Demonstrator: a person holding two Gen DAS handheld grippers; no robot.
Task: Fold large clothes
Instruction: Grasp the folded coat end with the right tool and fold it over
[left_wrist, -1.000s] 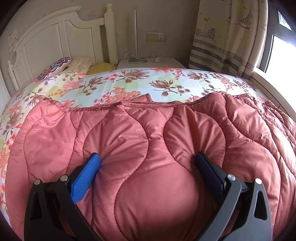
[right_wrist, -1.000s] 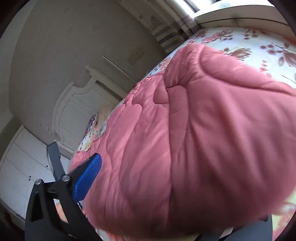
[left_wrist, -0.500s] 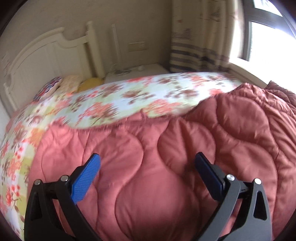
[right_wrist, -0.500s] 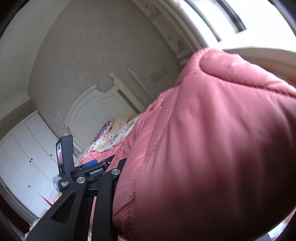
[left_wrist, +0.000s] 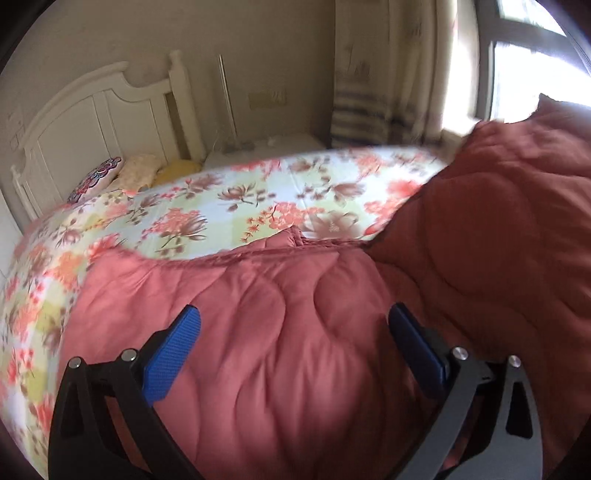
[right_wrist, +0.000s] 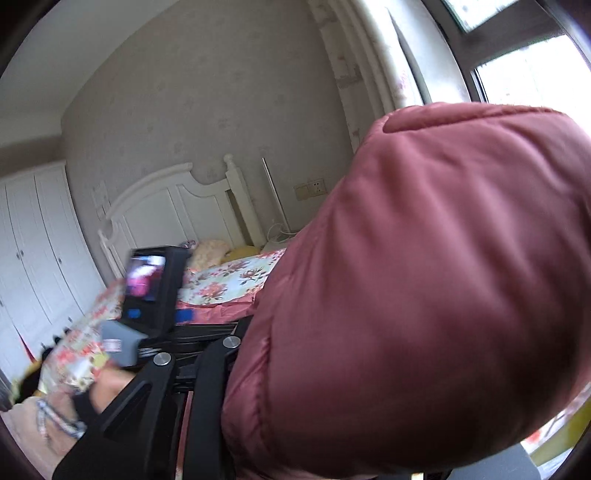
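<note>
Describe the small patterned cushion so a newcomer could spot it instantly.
Start at the white headboard behind the floral bedsheet. Three cushions line its foot; the patterned cushion is leftmost. Unlike its plain cream and yellow neighbours, it bears a purple-and-pink swirl design.

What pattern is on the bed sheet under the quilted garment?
Floral: pink, coral and brown blossoms on a pale green-and-white ground. The bed sheet shows best in the left wrist view.

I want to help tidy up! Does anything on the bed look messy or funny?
Yes. The pink quilted coat is not lying flat: its right side is lifted up off the floral bedsheet, bunched in the right gripper. The left gripper is wide open above the flat part. Nothing looks torn or spilled.
</note>
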